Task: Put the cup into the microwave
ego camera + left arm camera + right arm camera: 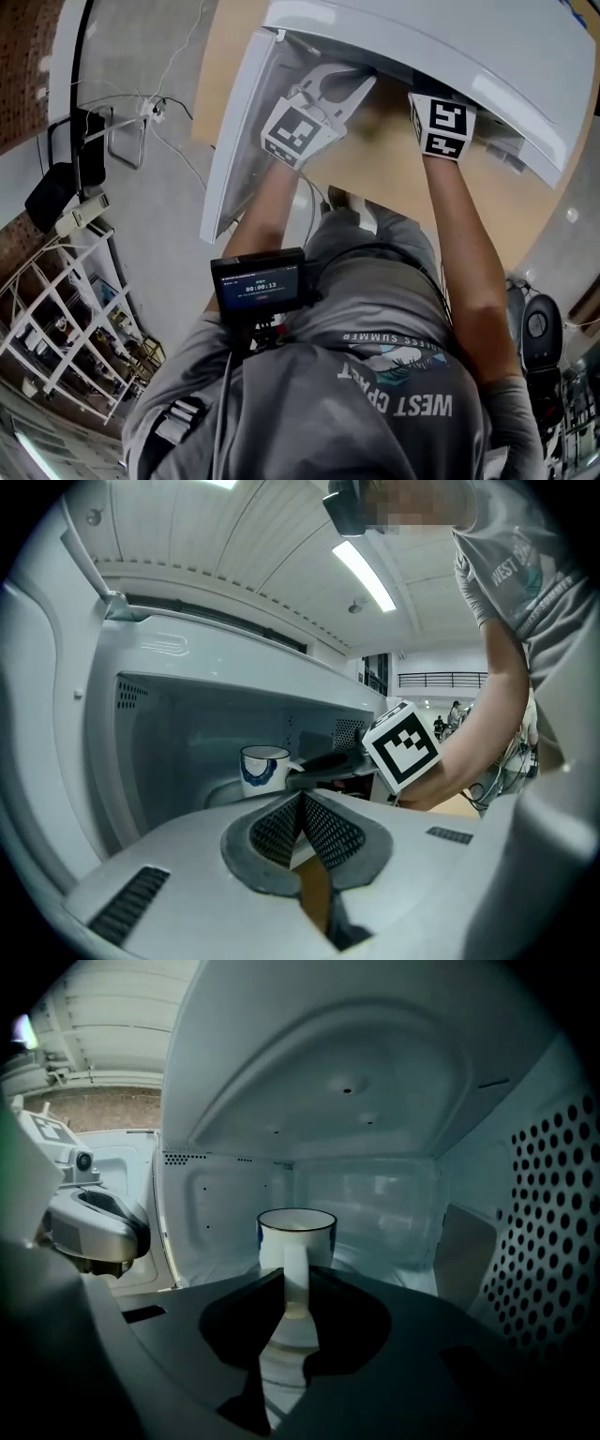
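Note:
A white cup [262, 766] with a blue pattern is inside the open microwave [450, 56]. In the right gripper view the cup [296, 1237] stands upright over the white turntable, its handle toward the camera. My right gripper [292, 1290] is shut on that handle. The left gripper view shows the right gripper [314, 764] reaching into the cavity from the right, with its dark fingers [330, 758] at the handle. My left gripper [300, 803] hovers just outside the opening with its jaw tips together and nothing between them. In the head view the left gripper [361, 82] sits by the door opening.
The microwave door [239, 131] hangs open to the left, close beside my left gripper. The microwave stands on a brown table [403, 169]. The perforated right wall [553, 1204] and the cavity ceiling [347, 1091] close in around the cup.

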The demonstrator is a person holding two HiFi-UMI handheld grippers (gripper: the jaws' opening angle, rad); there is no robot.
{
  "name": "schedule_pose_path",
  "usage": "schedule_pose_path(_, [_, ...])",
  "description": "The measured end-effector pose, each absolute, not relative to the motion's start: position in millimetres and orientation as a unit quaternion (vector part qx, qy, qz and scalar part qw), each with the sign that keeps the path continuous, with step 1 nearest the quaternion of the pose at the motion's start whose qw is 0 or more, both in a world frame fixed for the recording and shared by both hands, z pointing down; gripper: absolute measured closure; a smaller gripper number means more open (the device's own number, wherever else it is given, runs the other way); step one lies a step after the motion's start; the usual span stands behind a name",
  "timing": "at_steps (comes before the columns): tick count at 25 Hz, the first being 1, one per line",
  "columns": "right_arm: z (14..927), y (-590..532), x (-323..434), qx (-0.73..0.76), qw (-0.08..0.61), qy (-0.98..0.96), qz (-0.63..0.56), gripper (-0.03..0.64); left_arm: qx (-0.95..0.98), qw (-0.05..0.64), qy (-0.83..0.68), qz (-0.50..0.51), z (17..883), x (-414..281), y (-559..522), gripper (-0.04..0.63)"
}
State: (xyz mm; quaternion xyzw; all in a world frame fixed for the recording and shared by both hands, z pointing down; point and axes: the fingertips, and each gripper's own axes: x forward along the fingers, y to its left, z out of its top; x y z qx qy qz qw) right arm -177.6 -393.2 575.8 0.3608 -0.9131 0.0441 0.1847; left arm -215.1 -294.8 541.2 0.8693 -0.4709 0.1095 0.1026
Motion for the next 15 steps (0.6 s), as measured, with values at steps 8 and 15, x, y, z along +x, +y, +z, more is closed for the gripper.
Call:
schedule_pose_path(8, [582.5, -389.1, -176.9, 0.349, 0.179, -0.918, 0.056, 0.549, 0.87, 0.101, -0.471, 0.109, 543.9, -213.5, -291.1, 0.574])
schedule_pose_path(15, [584.6, -384.2, -180.4, 0.336, 0.171, -0.924, 0.068, 0.506, 0.871, 0.097, -0.469, 0.111, 543.6, -212.6, -290.1, 0.574])
